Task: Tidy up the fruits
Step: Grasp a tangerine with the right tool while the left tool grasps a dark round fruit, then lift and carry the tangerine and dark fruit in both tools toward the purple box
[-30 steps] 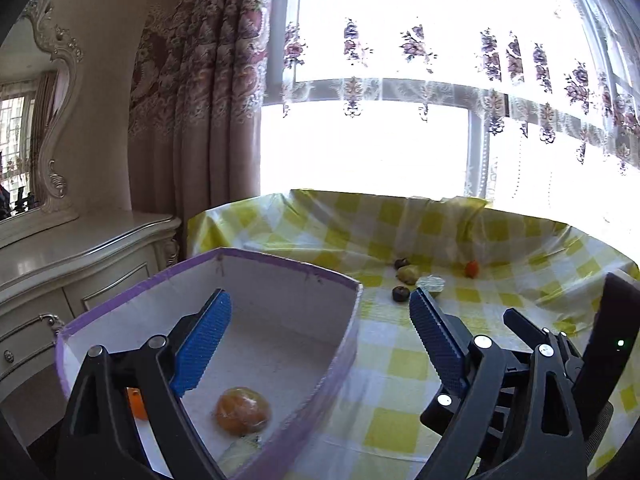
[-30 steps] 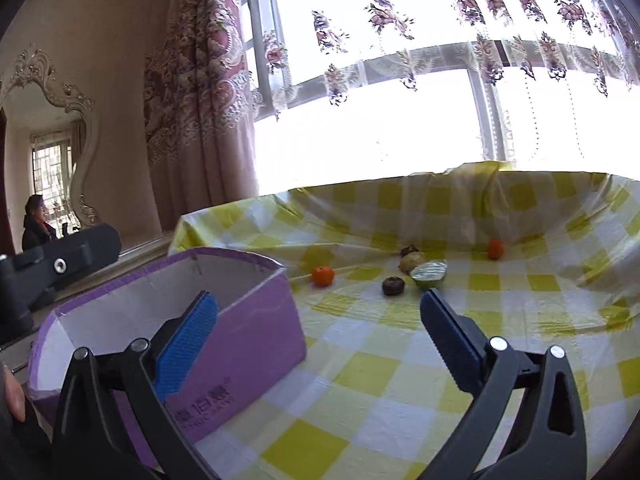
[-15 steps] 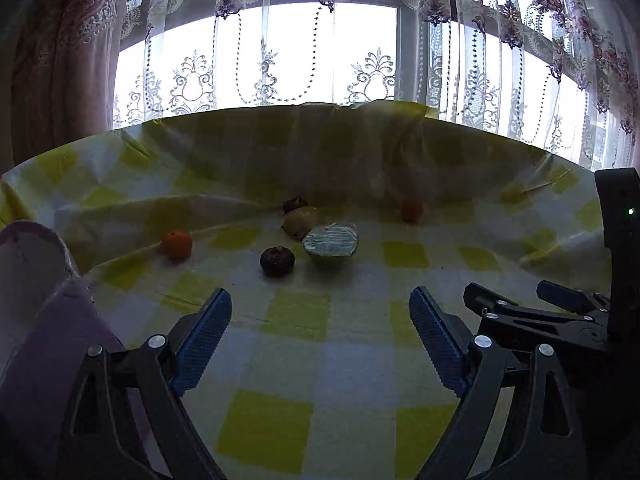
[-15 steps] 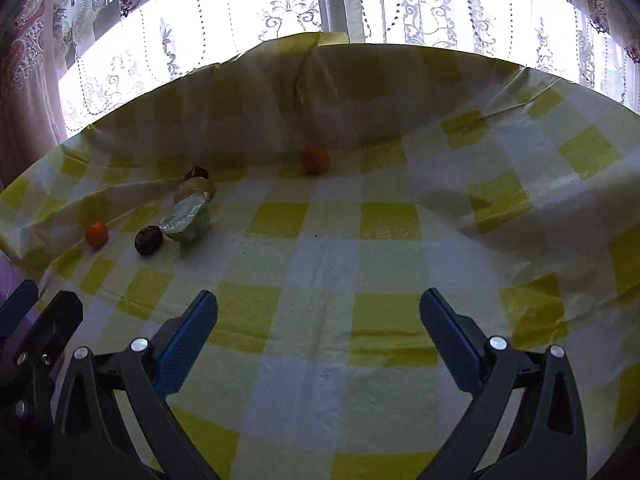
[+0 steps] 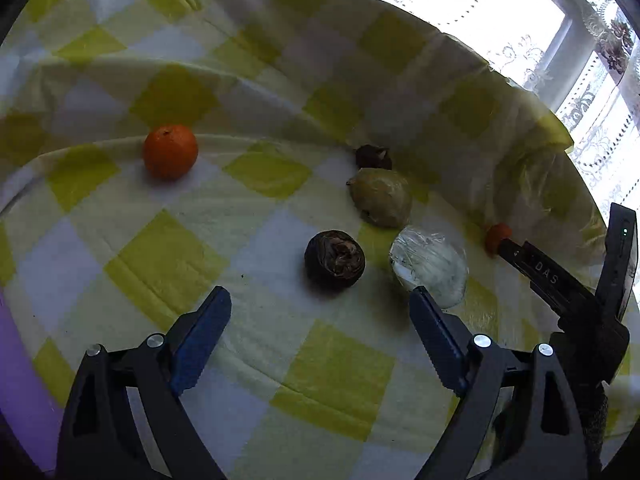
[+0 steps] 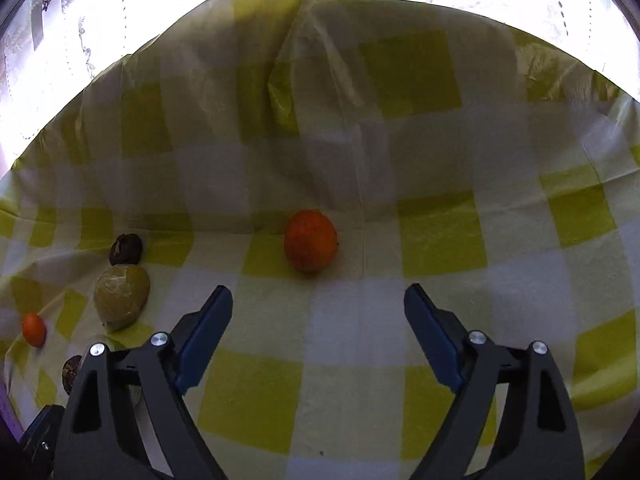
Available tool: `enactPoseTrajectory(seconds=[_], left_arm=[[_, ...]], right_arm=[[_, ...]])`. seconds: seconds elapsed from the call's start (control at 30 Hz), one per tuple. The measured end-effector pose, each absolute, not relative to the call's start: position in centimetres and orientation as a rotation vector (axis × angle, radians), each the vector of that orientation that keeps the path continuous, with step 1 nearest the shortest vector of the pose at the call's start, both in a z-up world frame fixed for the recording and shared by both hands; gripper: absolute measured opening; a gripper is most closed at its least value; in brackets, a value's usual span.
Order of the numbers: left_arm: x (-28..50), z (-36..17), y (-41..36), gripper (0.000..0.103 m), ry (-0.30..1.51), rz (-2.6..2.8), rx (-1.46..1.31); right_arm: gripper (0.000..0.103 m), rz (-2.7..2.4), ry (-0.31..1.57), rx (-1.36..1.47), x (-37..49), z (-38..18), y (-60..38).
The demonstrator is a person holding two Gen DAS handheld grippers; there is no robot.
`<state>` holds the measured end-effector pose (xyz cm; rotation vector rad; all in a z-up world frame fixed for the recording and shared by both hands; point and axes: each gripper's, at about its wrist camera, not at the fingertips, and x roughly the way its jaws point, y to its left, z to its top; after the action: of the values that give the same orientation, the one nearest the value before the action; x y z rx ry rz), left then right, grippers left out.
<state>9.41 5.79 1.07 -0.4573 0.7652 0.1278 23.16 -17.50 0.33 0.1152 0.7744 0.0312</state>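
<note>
My left gripper [image 5: 320,312] is open and empty, just short of a dark round fruit [image 5: 335,260]. Around it lie an orange [image 5: 171,151], a green-yellow fruit [image 5: 381,196], a small dark fruit [image 5: 373,156] and a plastic-wrapped fruit [image 5: 430,266]. My right gripper [image 6: 318,308] is open and empty, just short of another orange [image 6: 311,245]. That orange also shows in the left wrist view [image 5: 496,236], partly behind the right gripper's body [image 5: 560,284]. The right wrist view also shows the green-yellow fruit [image 6: 121,297], the small dark fruit [image 6: 126,249] and the first orange [image 6: 33,329].
A yellow-and-white checked cloth [image 5: 168,256] covers the table and rises in folds at the back [image 6: 320,100] under a bright window. A strip of the purple box [image 5: 16,380] shows at the left edge.
Both grippers have moved forward and tilted down over the cloth. The left one has closed in on the dark round fruit, the right one on the orange. Both jaws stay open.
</note>
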Motion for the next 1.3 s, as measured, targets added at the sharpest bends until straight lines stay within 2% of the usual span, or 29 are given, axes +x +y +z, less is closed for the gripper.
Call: enactPoseTrajectory(seconds=[0.07, 0.17, 0.27, 0.3, 0.4, 0.43, 0.47, 0.53, 0.63, 0.67, 0.7, 0.93, 1.2, 1.3], left_arm=[[9.9, 1.0, 5.9, 0.088, 0.776, 0.150, -0.441], [10.5, 1.0, 5.8, 0.088, 0.796, 0.163, -0.407], [11.7, 1.0, 5.1, 0.085, 0.839, 0.200, -0.329], [12.2, 0.9, 4.7, 0.085, 0.858, 0.217, -0.294], [12.9, 0.7, 4.2, 0.076, 0.892, 0.283, -0.215], [13.2, 0.7, 4.4, 0.074, 0.895, 0.301, -0.201], [13.6, 0.6, 4.5, 0.065, 0.903, 0.325, -0.176], [14.1, 0.6, 4.4, 0.063, 0.907, 0.307, -0.136], [14.4, 0.6, 4.3, 0.054, 0.900, 0.258, -0.113], [14.4, 0.7, 4.3, 0.046, 0.895, 0.251, -0.114], [14.2, 0.7, 4.3, 0.034, 0.885, 0.254, -0.118], [10.9, 1.1, 7.1, 0.034, 0.786, 0.236, -0.327], [9.5, 1.3, 6.0, 0.034, 0.768, 0.164, -0.338], [9.0, 1.1, 5.8, 0.034, 0.773, 0.138, -0.349]], right_arm=[[0.081, 0.023, 0.802, 0.105, 25.3, 0.1, -17.1], [0.071, 0.027, 0.845, 0.111, 27.8, -0.4, -16.7], [0.057, 0.005, 0.874, 0.113, 28.9, -0.7, -16.5], [0.046, 0.001, 0.873, 0.104, 29.0, -0.7, -16.3], [0.035, 0.025, 0.868, 0.124, 29.1, -0.6, -16.2], [0.035, 0.040, 0.866, 0.141, 29.2, -0.6, -16.3], [0.035, 0.048, 0.864, 0.158, 29.3, -0.5, -16.5], [0.035, 0.058, 0.861, 0.179, 29.0, -0.5, -17.1], [0.035, 0.061, 0.860, 0.182, 29.1, -0.4, -17.3], [0.035, 0.062, 0.860, 0.184, 29.1, -0.3, -17.4], [0.035, 0.062, 0.860, 0.186, 29.1, -0.3, -17.5], [0.032, 0.089, 0.849, 0.257, 28.6, -0.8, -21.0], [0.032, 0.077, 0.795, 0.400, 26.4, -0.7, -24.7], [0.032, 0.094, 0.761, 0.346, 24.3, 0.1, -24.3]])
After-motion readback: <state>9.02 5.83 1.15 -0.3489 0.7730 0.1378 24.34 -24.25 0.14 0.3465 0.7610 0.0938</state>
